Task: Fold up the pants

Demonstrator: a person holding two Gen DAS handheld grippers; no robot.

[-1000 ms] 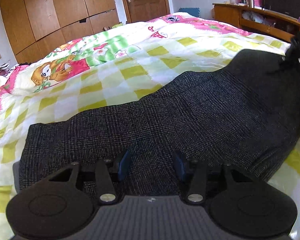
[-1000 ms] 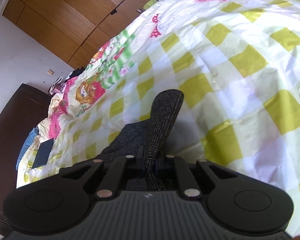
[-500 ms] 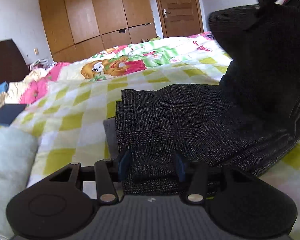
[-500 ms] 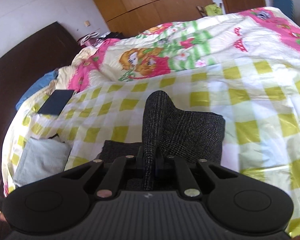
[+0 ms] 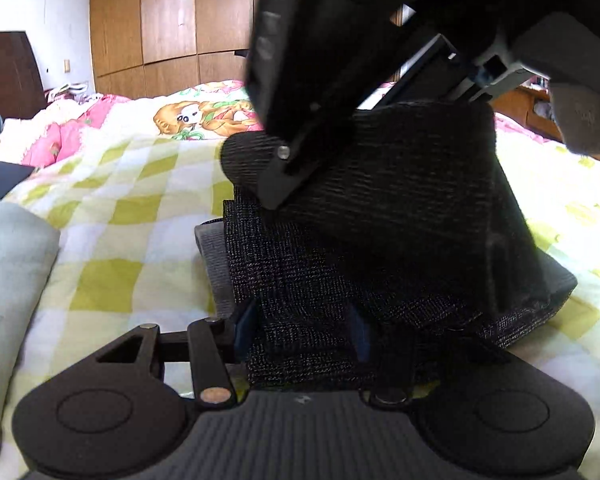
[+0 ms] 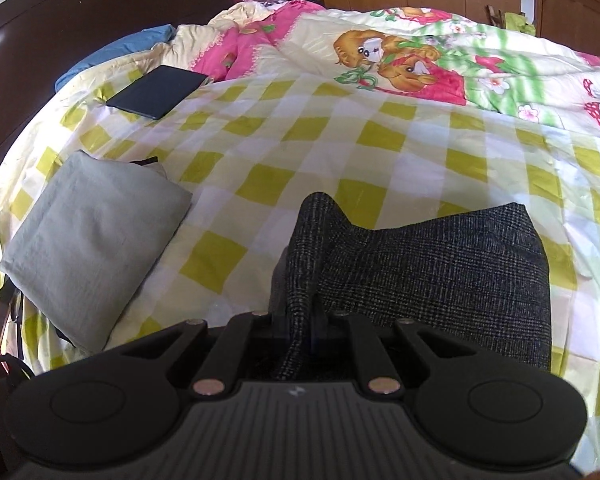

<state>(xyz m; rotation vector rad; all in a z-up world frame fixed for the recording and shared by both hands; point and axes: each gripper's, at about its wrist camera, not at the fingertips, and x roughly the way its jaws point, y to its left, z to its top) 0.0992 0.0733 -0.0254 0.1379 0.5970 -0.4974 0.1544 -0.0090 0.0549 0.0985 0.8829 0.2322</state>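
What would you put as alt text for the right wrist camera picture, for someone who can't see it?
The right gripper pinches a fold of dark checked pants above a bed with a yellow-and-white checked cover. A grey folded cloth lies to the left, a dark flat tablet farther back.

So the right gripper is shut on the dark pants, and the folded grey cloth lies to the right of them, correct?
Not quite. In the right wrist view the right gripper is shut on the dark pants, but the folded grey cloth lies to their left.
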